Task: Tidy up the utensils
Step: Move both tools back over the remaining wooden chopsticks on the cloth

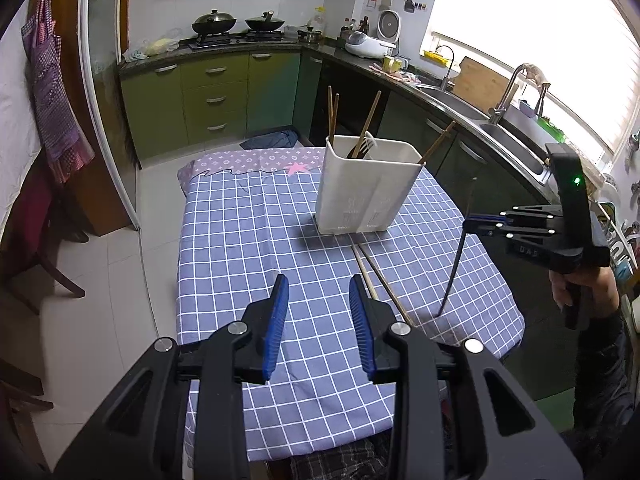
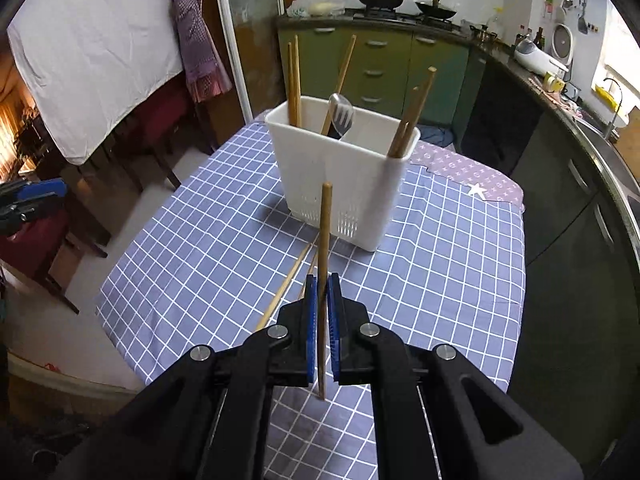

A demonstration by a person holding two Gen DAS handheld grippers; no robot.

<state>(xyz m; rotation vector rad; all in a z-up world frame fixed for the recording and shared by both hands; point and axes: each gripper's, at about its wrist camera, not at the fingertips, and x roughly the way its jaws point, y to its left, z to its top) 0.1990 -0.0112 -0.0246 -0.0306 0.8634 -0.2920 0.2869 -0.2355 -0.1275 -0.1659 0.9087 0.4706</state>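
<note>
Your right gripper (image 2: 321,308) has its fingers clamped on a wooden chopstick (image 2: 324,240), lifted off the surface (image 2: 200,240). Your left gripper (image 1: 319,312) hangs partly open and empty, facing the white holder (image 1: 368,188).

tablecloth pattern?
Blue-grey with a white grid on the tablecloth; a mauve printed band at the far end. Clearest in the left wrist view.

Right gripper (image 2: 321,300) clamped, raised; left gripper (image 1: 319,296) parted, empty.
</note>
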